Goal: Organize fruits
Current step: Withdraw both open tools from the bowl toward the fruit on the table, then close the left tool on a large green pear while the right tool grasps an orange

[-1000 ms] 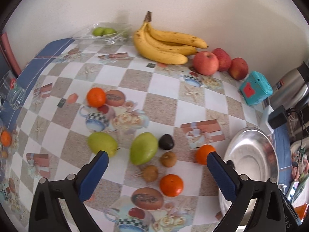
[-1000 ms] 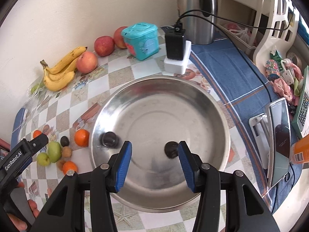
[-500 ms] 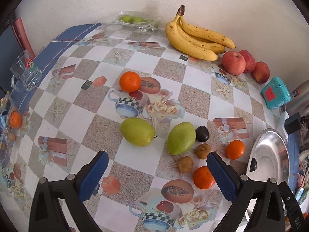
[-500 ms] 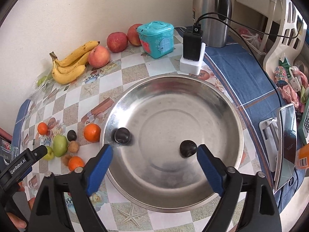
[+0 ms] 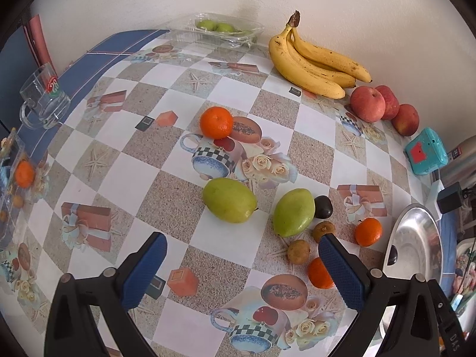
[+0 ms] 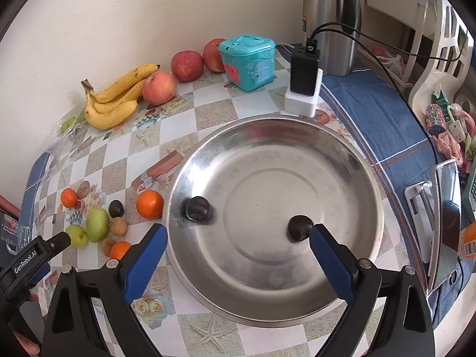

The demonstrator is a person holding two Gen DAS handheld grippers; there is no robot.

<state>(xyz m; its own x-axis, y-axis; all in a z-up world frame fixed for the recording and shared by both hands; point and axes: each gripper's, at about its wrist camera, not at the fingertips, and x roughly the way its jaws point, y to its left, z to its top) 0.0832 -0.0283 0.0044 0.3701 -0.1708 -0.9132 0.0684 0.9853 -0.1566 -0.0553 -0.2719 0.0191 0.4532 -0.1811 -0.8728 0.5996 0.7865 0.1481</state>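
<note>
Fruit sorting, mid-step: release into pan done, next pick pending.

Left blue-padded gripper (image 5: 242,267): jaws wide apart, empty, poised over two green mangoes (image 5: 229,200), small dark plum (image 5: 323,206), brown kiwis (image 5: 298,251) and orange tangerines (image 5: 368,231) loose on the checked tablecloth (image 5: 125,175). Round steel pan (image 6: 342,160): two dark plums (image 6: 198,208) inside. Right blue-padded gripper (image 6: 238,245): jaws just opened fully, nothing between, one plum just beside the right pad. Next, judged: left gripper lowered squarely astride one loose fruit, closed gently, carried to the pan.
</note>
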